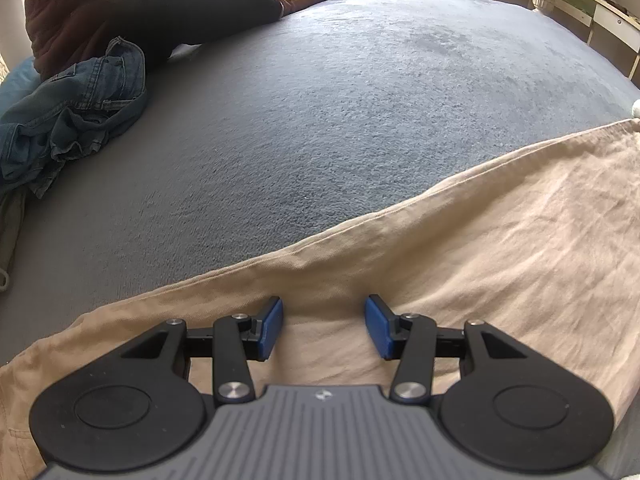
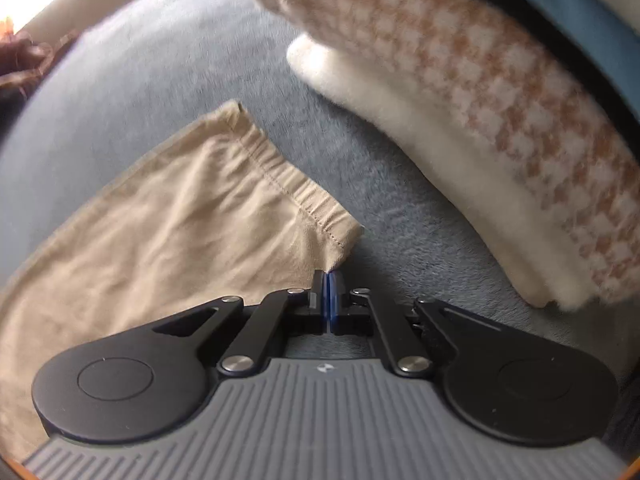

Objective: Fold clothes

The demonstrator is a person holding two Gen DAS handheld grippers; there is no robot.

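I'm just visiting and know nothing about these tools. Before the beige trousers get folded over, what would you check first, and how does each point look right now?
1. Right gripper shut on the hem corner of the beige trousers: ok.
2. Left gripper gripping cloth: not ok, its fingers are open above the fabric.
3. Trousers lying flat: ok, only light wrinkles.
4. Bare grey blanket to fold onto: ok.
5. Jeans out of the way: ok, heaped apart.
6. Checked blanket clear of the hem: ok, apart from it.

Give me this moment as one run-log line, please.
left gripper: open over trousers | right gripper: shut on hem
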